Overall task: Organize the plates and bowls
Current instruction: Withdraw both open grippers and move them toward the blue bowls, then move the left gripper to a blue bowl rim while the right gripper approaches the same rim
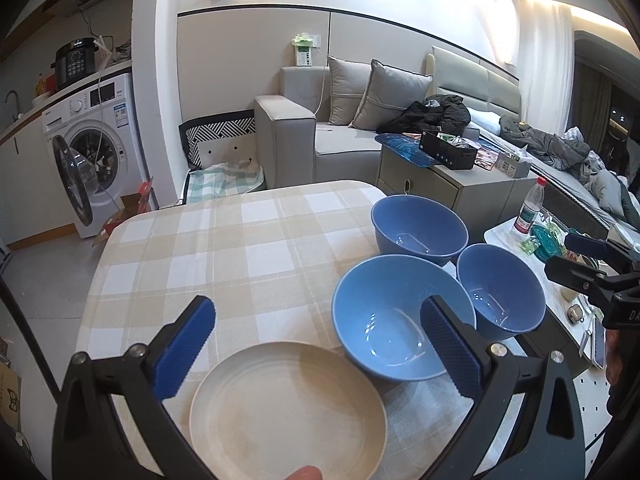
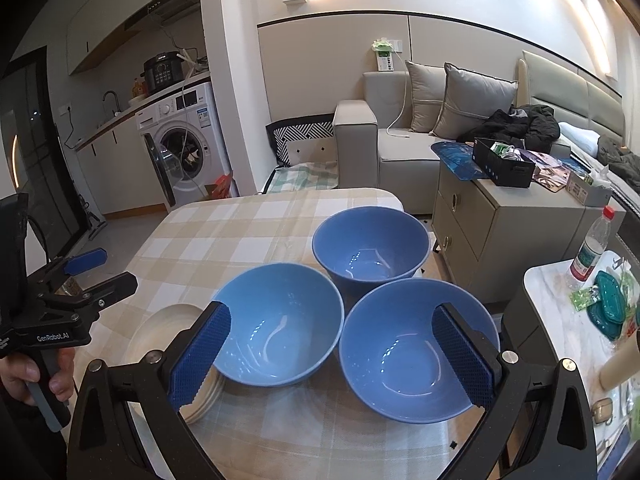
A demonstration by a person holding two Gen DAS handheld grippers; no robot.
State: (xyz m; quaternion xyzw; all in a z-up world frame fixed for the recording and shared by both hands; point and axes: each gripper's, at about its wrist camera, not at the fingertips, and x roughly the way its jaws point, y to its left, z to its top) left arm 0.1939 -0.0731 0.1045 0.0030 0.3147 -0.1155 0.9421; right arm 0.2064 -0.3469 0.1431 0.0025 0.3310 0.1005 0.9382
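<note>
1. Table: a checked tablecloth covers the table; its far edge and rounded far corners are seen in both views, with bare floor beyond on the left.
2. Left gripper: the jaws are spread wide and nothing is held between them. It is positioned above the near rim of the cream plate. In the right wrist view, it is seen at the left edge, gripped by a hand.
3. Right gripper: the jaws are spread wide and nothing is held. It is positioned above the two nearer bowls, with one blue pad over each.
4. Cream plate: it is seen at the near left of the table, just beside the light blue bowl. In the right wrist view, stacked rims are visible at its near edge, partly hidden by the left finger.
5. Bowls: three are clustered at the right side of the table. The light blue bowl is nearest the plate. A darker blue bowl is seen to its right, close to the right table edge. A third blue bowl is seen behind them. All three are upright, empty and close together; contact cannot be confirmed.
6. Open room: the left and far portions of the tablecloth are unoccupied.
7. Surroundings: a grey cabinet is seen beyond the right table edge, and a side table bearing a water bottle is seen farther right.
</note>
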